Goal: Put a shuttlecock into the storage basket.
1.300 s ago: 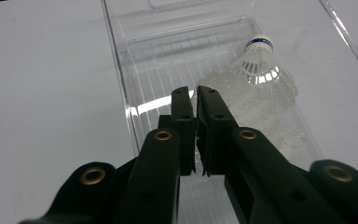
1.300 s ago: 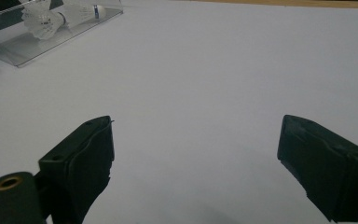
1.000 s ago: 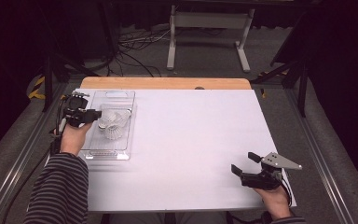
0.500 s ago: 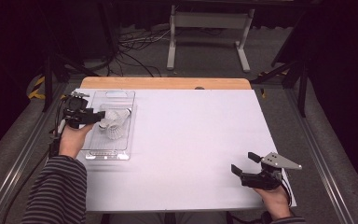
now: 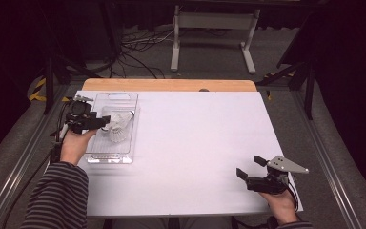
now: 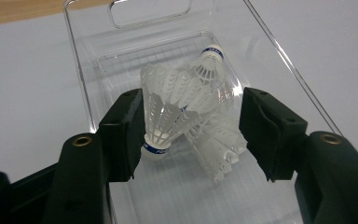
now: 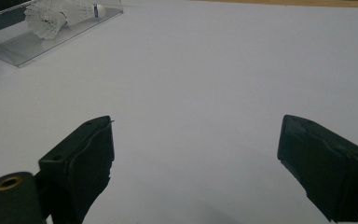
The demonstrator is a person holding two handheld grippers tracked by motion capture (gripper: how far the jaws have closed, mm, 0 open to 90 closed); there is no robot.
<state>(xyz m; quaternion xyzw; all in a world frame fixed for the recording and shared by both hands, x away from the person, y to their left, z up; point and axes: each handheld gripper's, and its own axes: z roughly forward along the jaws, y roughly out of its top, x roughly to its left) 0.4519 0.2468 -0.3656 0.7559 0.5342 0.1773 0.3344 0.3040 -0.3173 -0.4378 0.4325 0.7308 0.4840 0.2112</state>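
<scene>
Left gripper [image 6: 191,126] jaws, just opened over the clear tray [image 6: 81,79], are seen straddling three shuttlecocks [image 6: 186,112], none gripped; nearest cork lies by one jaw.

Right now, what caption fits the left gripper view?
Open left gripper over white feathered shuttlecocks in a clear plastic tray.

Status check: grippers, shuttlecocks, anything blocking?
Left gripper open over the tray, jaws just been opening, shuttlecocks loose between them. Right gripper open, nothing between its jaws. Nothing blocking.
</scene>
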